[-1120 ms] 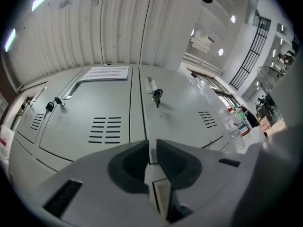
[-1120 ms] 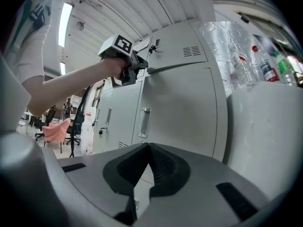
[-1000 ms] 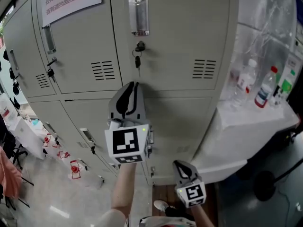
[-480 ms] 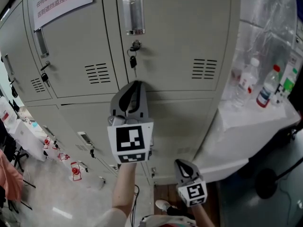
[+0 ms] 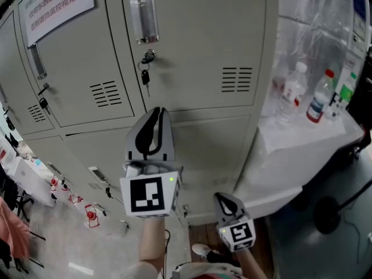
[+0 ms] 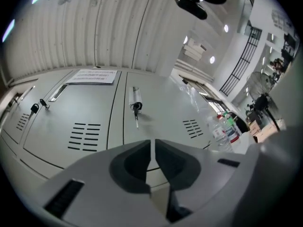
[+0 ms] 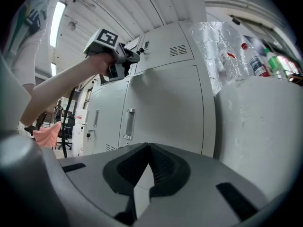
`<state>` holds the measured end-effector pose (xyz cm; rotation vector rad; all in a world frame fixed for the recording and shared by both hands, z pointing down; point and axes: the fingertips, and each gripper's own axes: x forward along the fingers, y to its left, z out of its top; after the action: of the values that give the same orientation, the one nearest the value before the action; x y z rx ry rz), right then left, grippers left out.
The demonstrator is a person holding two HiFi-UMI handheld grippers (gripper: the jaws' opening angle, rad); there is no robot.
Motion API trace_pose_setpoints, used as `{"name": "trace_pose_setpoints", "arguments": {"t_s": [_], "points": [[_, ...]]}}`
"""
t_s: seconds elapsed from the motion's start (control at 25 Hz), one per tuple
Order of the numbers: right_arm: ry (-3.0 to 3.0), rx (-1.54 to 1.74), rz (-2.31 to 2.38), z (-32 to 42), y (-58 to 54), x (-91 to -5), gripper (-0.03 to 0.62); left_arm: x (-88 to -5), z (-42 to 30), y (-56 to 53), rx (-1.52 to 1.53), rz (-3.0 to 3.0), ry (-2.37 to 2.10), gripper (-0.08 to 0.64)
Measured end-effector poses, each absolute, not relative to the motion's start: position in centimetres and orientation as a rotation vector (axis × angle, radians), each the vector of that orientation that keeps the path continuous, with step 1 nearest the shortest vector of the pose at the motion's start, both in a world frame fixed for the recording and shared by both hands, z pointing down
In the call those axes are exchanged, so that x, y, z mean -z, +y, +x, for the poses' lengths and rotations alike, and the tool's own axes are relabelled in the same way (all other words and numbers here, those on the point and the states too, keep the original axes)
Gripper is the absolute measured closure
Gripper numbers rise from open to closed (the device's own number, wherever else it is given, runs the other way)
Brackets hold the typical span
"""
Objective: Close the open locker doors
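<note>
the left gripper [image 5: 156, 114], jaws together on nothing, has drifted slightly right along the locker doors [image 5: 197, 51], tip near the seam [image 5: 215, 113]; every door in view looks flush, so closing here seems done.

I hold my left gripper [image 5: 158, 111] raised on a bare left forearm [image 5: 151, 244], tips angled upward. Its jaws stand almost together with only a thin slit between them, and nothing is in it. My right gripper [image 5: 224, 197] sits lower and closer to my body, roughly level. Its jaw tips touch and it holds nothing.
</note>
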<state>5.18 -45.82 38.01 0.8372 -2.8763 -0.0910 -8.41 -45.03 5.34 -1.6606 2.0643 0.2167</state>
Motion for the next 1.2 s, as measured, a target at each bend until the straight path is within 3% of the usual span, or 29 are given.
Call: {"name": "trace_pose_setpoints", "arguments": {"t_s": [0.48,0.96,1.2], "points": [[-2.935,0.161,0.958,7.1,-46.4,-35.5,0.587,-15.6,-5.3,-42.1,-0.422,-1.828,2.049,0.554],[-2.929,0.218,1.000,7.6,-46.6,-35.3,0.588,-33.6,-3.8,-42.5,-0.235,-1.985,2.333,0.554],[-2.928,0.233,1.006,7.7,-46.5,-35.3,0.588,-35.0,-2.6,-43.4,-0.204,-2.049,2.316,0.554]]}}
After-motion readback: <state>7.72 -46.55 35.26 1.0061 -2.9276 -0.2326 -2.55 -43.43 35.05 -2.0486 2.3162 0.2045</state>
